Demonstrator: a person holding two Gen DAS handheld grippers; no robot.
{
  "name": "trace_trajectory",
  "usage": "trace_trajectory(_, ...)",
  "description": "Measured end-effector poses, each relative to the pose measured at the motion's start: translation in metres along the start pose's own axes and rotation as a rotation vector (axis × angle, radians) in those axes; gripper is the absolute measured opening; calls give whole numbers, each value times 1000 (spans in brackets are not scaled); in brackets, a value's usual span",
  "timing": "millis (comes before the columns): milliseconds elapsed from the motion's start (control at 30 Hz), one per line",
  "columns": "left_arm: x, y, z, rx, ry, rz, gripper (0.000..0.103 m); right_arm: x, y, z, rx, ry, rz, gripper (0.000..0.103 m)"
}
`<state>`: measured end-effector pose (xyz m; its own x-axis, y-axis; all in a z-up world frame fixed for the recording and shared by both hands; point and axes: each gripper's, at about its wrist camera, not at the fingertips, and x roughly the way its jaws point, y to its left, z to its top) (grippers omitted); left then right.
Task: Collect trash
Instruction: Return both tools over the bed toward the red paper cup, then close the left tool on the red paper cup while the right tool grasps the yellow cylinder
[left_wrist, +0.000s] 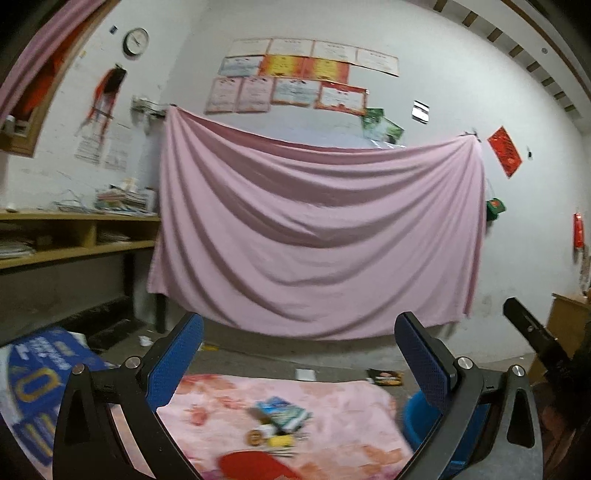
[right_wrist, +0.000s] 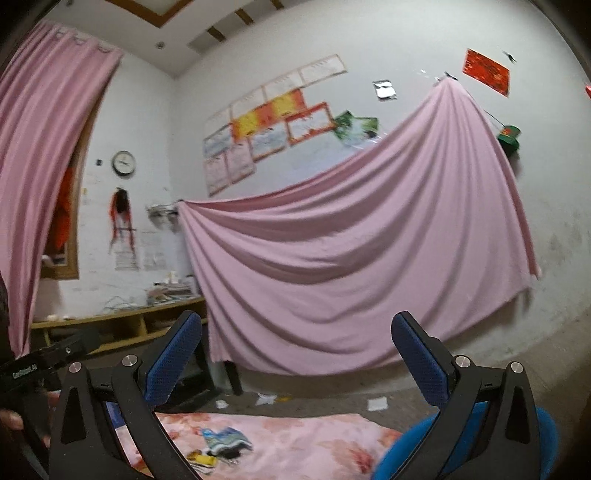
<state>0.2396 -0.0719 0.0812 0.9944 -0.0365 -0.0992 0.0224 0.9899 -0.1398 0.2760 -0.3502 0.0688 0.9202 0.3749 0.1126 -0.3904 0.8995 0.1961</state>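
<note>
A small pile of trash lies on a pink floral cloth (left_wrist: 332, 406): a blue-green wrapper (left_wrist: 282, 411), a yellow piece (left_wrist: 279, 440), a round brown lid (left_wrist: 255, 437) and a red object (left_wrist: 255, 467). The wrapper (right_wrist: 227, 439) and yellow piece (right_wrist: 205, 459) also show in the right wrist view. A blue bin (left_wrist: 417, 417) stands at the cloth's right edge; it also shows in the right wrist view (right_wrist: 399, 454). My left gripper (left_wrist: 299, 358) is open and empty, raised above the pile. My right gripper (right_wrist: 295, 354) is open and empty, also raised.
A pink sheet (left_wrist: 317, 229) hangs on the back wall. Wooden shelves (left_wrist: 74, 236) stand at left. A blue printed bag (left_wrist: 40, 373) lies left of the cloth. Paper scraps (right_wrist: 376, 404) and a dark packet (left_wrist: 384, 377) litter the floor behind the cloth.
</note>
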Motion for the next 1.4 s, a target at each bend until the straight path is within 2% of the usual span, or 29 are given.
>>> trace_trajectory(133,-15,25,-3,-2,-14,60,101,6,20,-8,-22,-4,38,103)
trace_trajectory(300,-23,53,-14,8,17,111,101,25,44,-23,-72,57,55,103)
trace_trajectory(400,-21,66,-25,-2,62,129,101,39,57,-35,-110,109,60,103)
trace_trajectory(600,-3,84,-50,-35,205,136,101,69,67,-58,-119,261,92,103)
trace_trajectory(700,8,89,-64,-66,290,120,101,80,68,-67,-129,343,88,103)
trace_trajectory(833,16,90,-74,-102,354,86,101,92,66,-80,-145,441,74,103)
trace_trajectory(967,26,86,-84,-120,447,21,101,103,64,-95,-169,565,72,94)
trace_trajectory(1033,32,81,-89,-141,524,-23,101,108,62,-102,-176,633,64,89)
trace_trajectory(1133,38,74,-102,-174,591,-61,101,113,59,-113,-168,722,60,87)
trace_trajectory(1300,50,61,-115,-155,657,-79,100,110,53,-118,-152,756,73,87)
trace_trajectory(1400,59,58,-121,-188,686,-89,100,111,53,-120,-164,769,70,86)
